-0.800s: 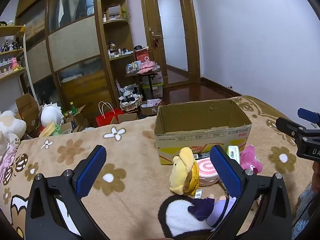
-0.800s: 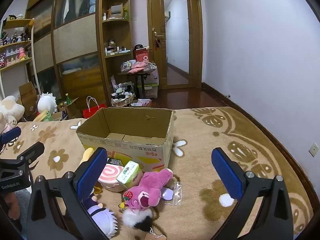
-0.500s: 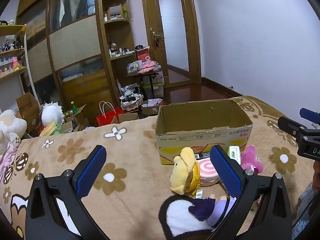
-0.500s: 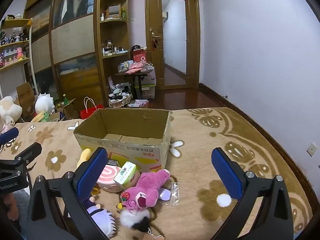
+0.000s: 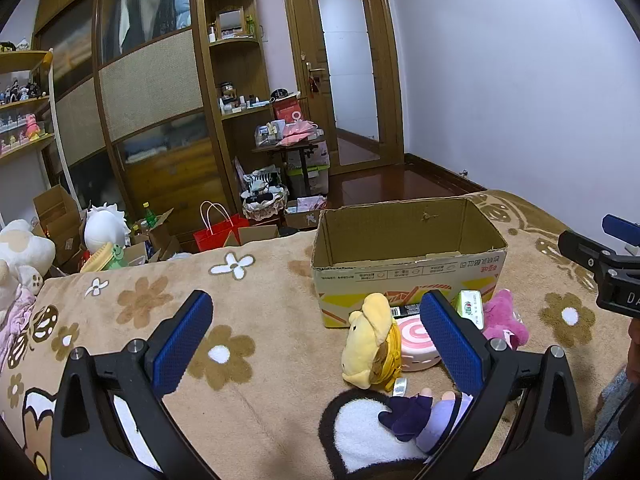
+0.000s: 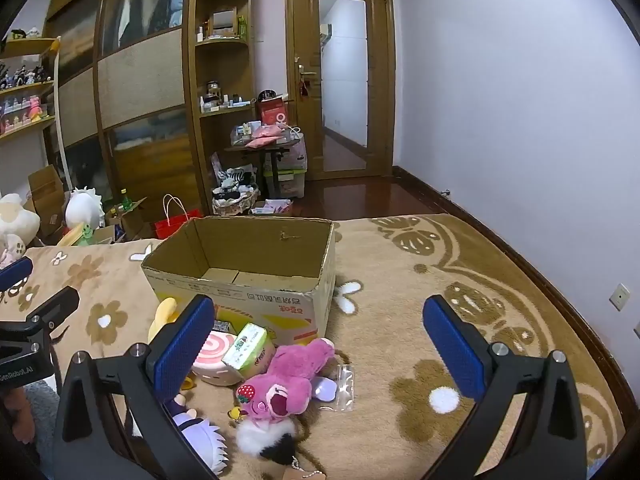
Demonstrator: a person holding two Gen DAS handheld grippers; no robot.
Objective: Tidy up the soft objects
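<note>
I have both grippers spread wide and holding nothing: the left gripper [image 5: 316, 328] hangs over the blanket [image 5: 260, 320], the right gripper [image 6: 320, 332] over the toy pile. Just ahead of my right fingers lies the pink plush [image 6: 288, 380], on its side, touching the tissue pack [image 6: 246, 346] and the round swirl cushion [image 6: 212, 360]. Left of those sits the yellow plush [image 5: 370, 344], and nearest me the purple doll [image 5: 424, 408]. All of it lies just in front of the box [image 6: 248, 280], which looks empty.

These should be light and squashy, so I judge the pads will sink in and a shallow pinch could slip off the fur. I'd take the pink plush across its torso, the yellow one across its body below the head. The tissue pack's wrapper looks slick; I'd grip its long flat sides.

Compared with 0.8 s ago, the toys and box lie as they did. Both cameras have shifted only slightly, the right one seeing the box a little lower, and neither jaw gap has changed.
</note>
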